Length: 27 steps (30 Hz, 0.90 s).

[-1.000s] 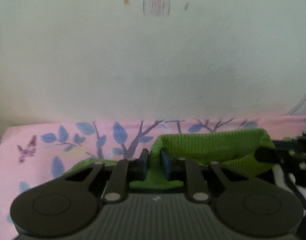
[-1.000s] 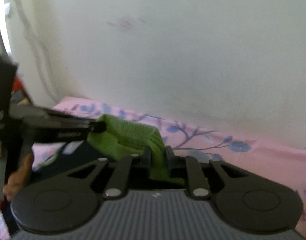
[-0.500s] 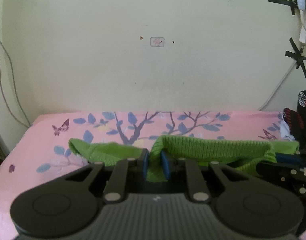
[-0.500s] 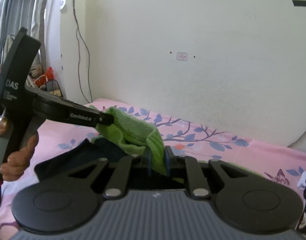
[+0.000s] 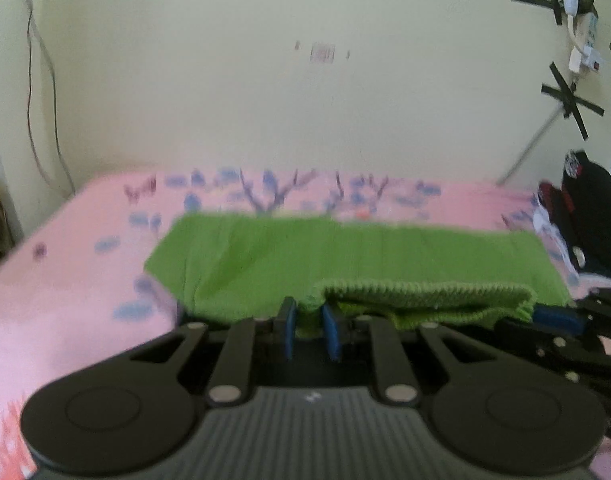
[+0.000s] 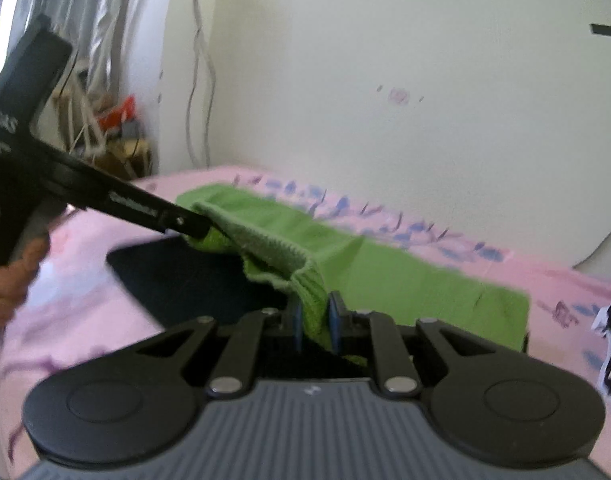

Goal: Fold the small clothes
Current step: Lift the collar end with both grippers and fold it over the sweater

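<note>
Left wrist view, and the left tongs [image 5: 310, 330] are pinched on a bunched corner of the green knitted garment [image 5: 345, 256], blue pads [image 5: 286, 330] on either side of the fabric; those jaws have just been easing apart a touch, though the knit is still caught between them. The garment lies stretched across the bed [image 5: 65, 280], over a pink sheet printed with blue leaves and dark branches, its far half lying flat while the near ribbed edge is lifted and doubled over. At the right of this view the right tongs [image 5: 553, 316] reach in, clamped on the other end of that same ribbed edge. Over to the right wrist view: the right tongs [image 6: 314, 322] grip a fold of the green garment [image 6: 385, 276], fabric pressed between the blue pads [image 6: 336, 326], and these jaws too have just been opening slightly with the cloth still held. The left tongs [image 6: 193, 229] come in from the left on a long black arm, closed on the raised edge, with a hand [image 6: 13, 276] wrapped around the handle. A dark flat thing [image 6: 193, 276] sits on the bed under the lifted edge; what it is, I cannot tell. A pale wall [image 6: 425, 40] stands behind, and the picture is blurred.
</note>
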Available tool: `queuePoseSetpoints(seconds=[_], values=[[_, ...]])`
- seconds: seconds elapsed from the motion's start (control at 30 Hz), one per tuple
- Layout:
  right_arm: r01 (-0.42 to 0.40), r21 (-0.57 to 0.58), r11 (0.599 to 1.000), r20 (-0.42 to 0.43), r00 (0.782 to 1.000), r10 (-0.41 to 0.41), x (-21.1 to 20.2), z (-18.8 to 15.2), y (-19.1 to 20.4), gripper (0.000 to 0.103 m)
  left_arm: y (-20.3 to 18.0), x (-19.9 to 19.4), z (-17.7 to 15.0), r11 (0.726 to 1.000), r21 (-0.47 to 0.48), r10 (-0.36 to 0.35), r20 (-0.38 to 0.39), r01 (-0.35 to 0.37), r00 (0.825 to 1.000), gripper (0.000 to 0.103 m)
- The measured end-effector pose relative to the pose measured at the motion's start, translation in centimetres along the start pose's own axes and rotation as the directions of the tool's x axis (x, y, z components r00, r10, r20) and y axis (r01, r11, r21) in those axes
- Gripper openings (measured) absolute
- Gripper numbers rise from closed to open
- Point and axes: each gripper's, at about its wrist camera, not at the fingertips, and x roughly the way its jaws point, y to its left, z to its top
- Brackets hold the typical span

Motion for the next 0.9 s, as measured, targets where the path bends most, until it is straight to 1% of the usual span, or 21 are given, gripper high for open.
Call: queuePoseSetpoints(seconds=[0.07,0.1,0.13,0.17,0.2,0.27,0.3,0.37,0.43,0.47,0.53,0.57,0.6,0.63,0.67,0.73,0.77,0.8,0.83,0.87,0.9], values=[[-0.016,0.013,1.000,-0.055,0.998,0.017,0.4,-1.0,0.0,0.018,0.8,-0.1,-1.3,1.000,-0.009,-0.030,-0.042,0.030,0.999,0.021],[-0.029,0.029,0.999,-0.076,0.997,0.031,0.3,-1.2,-0.3,0.028,1.2,-0.4,-1.7,0.999,-0.013,-0.039,-0.050,0.039,0.998,0.028],[-0.063,0.062,0.996,-0.083,0.994,0.068,-0.1,-1.4,-0.9,0.037,1.8,-1.0,-2.0,0.999,-0.018,-0.041,-0.044,0.040,0.998,0.035],[-0.096,0.098,0.991,-0.073,0.992,0.103,-0.8,-1.4,-1.6,0.048,2.4,-1.8,-2.0,0.999,-0.028,-0.040,-0.026,0.039,0.999,0.036],[-0.107,0.115,0.988,-0.053,0.992,0.113,-1.8,-1.5,-1.9,0.049,3.0,-2.7,-1.8,0.998,-0.043,-0.040,-0.002,0.040,0.999,0.037],[-0.098,0.123,0.988,-0.016,0.995,0.101,-3.4,-1.3,-2.5,0.049,4.2,-4.0,-0.9,0.995,-0.085,-0.049,0.052,0.054,0.997,0.039],[-0.075,0.134,0.988,0.008,0.997,0.075,-4.2,-1.1,-2.9,0.049,4.7,-4.5,-0.1,0.992,-0.109,-0.057,0.080,0.066,0.995,0.041],[-0.019,0.176,0.984,0.040,0.999,0.012,-4.8,-0.6,-4.1,0.049,5.1,-4.3,1.4,0.989,-0.118,-0.072,0.112,0.085,0.991,0.043],[0.027,0.232,0.972,0.040,0.999,-0.037,-4.6,-0.5,-5.5,0.048,4.7,-2.9,2.5,0.994,-0.100,-0.043,0.108,0.054,0.993,0.043],[0.044,0.263,0.964,0.031,0.998,-0.054,-4.3,-0.6,-6.3,0.048,4.4,-1.6,2.9,0.994,-0.098,-0.035,0.087,0.043,0.996,0.043],[0.115,0.302,0.946,-0.046,0.993,-0.106,-2.5,-1.2,-7.9,0.041,4.1,0.8,3.0,0.992,-0.107,-0.058,0.025,0.061,0.998,0.043],[0.152,0.316,0.936,-0.099,0.987,-0.127,-1.4,-1.7,-8.7,0.028,3.8,2.1,2.9,0.992,-0.110,-0.068,-0.013,0.066,0.998,0.043],[0.186,0.340,0.922,-0.155,0.978,-0.140,-0.2,-2.6,-9.7,0.017,3.4,3.4,2.6,0.992,-0.106,-0.071,-0.052,0.065,0.996,0.043],[0.182,0.356,0.916,-0.147,0.980,-0.137,0.2,-3.3,-10.3,0.013,2.9,4.7,2.3,0.994,-0.092,-0.069,-0.087,0.061,0.994,0.043],[0.194,0.342,0.919,-0.141,0.978,-0.154,0.2,-3.4,-10.6,0.008,2.4,5.4,1.9,0.995,-0.079,-0.061,-0.109,0.052,0.992,0.043],[0.226,0.323,0.919,-0.161,0.970,-0.182,0.5,-2.8,-10.4,0.008,1.4,5.8,1.2,0.999,-0.032,-0.018,-0.099,0.015,0.995,0.044],[0.233,0.325,0.916,-0.170,0.968,-0.185,0.5,-2.6,-10.4,0.008,1.1,5.6,1.3,1.000,-0.019,-0.011,-0.104,0.009,0.995,0.044],[0.230,0.338,0.913,-0.166,0.969,-0.183,0.0,-2.5,-10.5,0.012,1.1,5.0,1.4,0.999,-0.023,-0.024,-0.103,0.022,0.994,0.045],[0.219,0.375,0.901,-0.140,0.974,-0.178,-1.1,-2.3,-10.7,0.015,1.4,4.1,1.5,0.998,-0.038,-0.055,-0.087,0.052,0.995,0.045],[0.199,0.422,0.884,-0.101,0.980,-0.172,-2.2,-2.3,-11.2,0.036,1.9,3.1,1.7,0.996,-0.052,-0.076,-0.059,0.073,0.995,0.046],[0.183,0.475,0.861,-0.069,0.983,-0.171,-3.5,-2.5,-11.9,0.051,2.4,1.9,1.8,0.995,-0.064,-0.080,-0.023,0.078,0.997,0.046]])
